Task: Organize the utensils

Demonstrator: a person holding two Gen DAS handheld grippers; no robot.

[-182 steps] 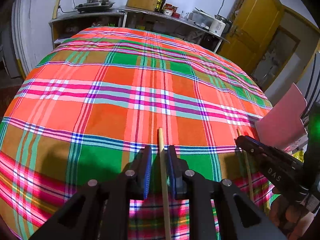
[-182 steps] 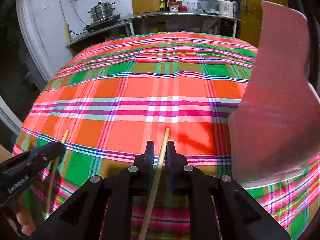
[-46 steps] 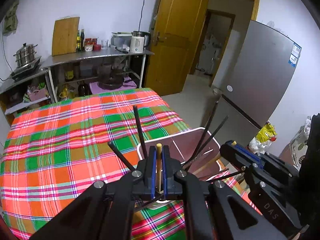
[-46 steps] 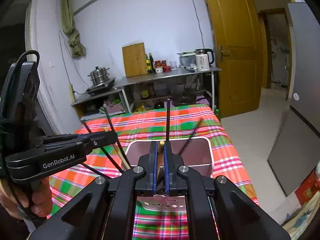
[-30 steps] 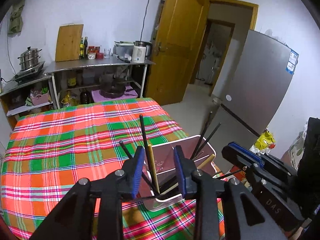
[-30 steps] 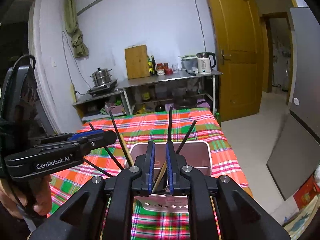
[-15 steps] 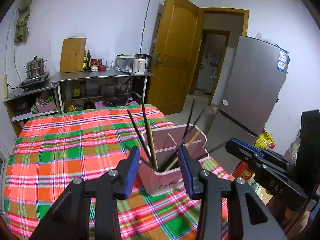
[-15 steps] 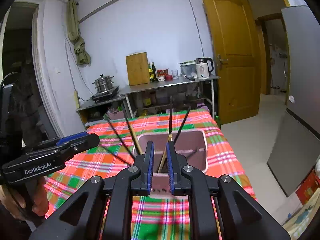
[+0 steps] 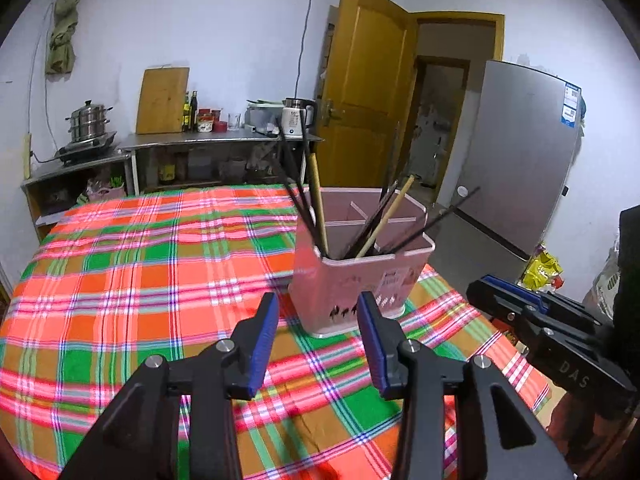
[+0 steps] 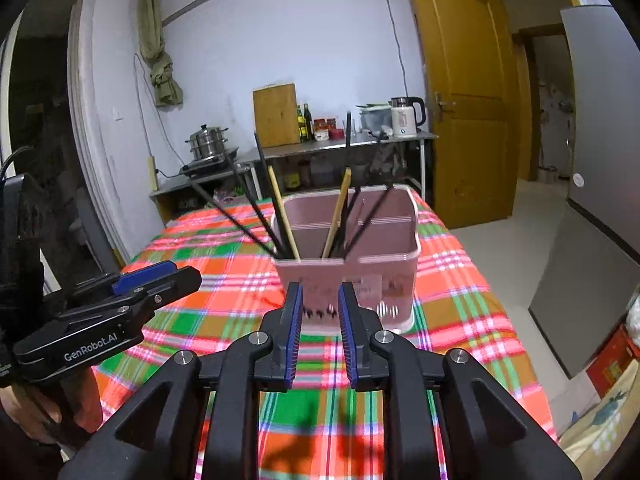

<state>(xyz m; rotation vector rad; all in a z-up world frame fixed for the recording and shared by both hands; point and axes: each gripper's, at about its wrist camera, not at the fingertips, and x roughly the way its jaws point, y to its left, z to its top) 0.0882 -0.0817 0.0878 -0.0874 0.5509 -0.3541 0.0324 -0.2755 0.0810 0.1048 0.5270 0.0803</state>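
Note:
A pink utensil holder point(image 9: 352, 292) stands on the plaid tablecloth point(image 9: 140, 280) near the table's right edge. It also shows in the right wrist view point(image 10: 392, 280). Several black chopsticks point(image 9: 294, 192) and two wooden chopsticks point(image 9: 318, 204) lean in its near compartment; the wooden ones also show in the right wrist view point(image 10: 338, 212). My left gripper point(image 9: 318, 338) is open and empty, just in front of the holder. My right gripper point(image 10: 319, 330) is open and empty, also in front of the holder. The right gripper shows at the right of the left wrist view point(image 9: 540, 328), and the left gripper shows at the left of the right wrist view point(image 10: 120, 308).
A metal shelf point(image 9: 180, 148) along the back wall holds a steamer pot point(image 9: 88, 120), a cutting board point(image 9: 162, 100), bottles and a kettle point(image 9: 294, 120). A yellow door point(image 9: 360, 100) and a grey fridge point(image 9: 520, 152) stand to the right. The table edge drops off beside the holder.
Both grippers carried a wooden chopstick to the holder, opened and left it inside. Both have since backed away and risen, with jaws wider apart.

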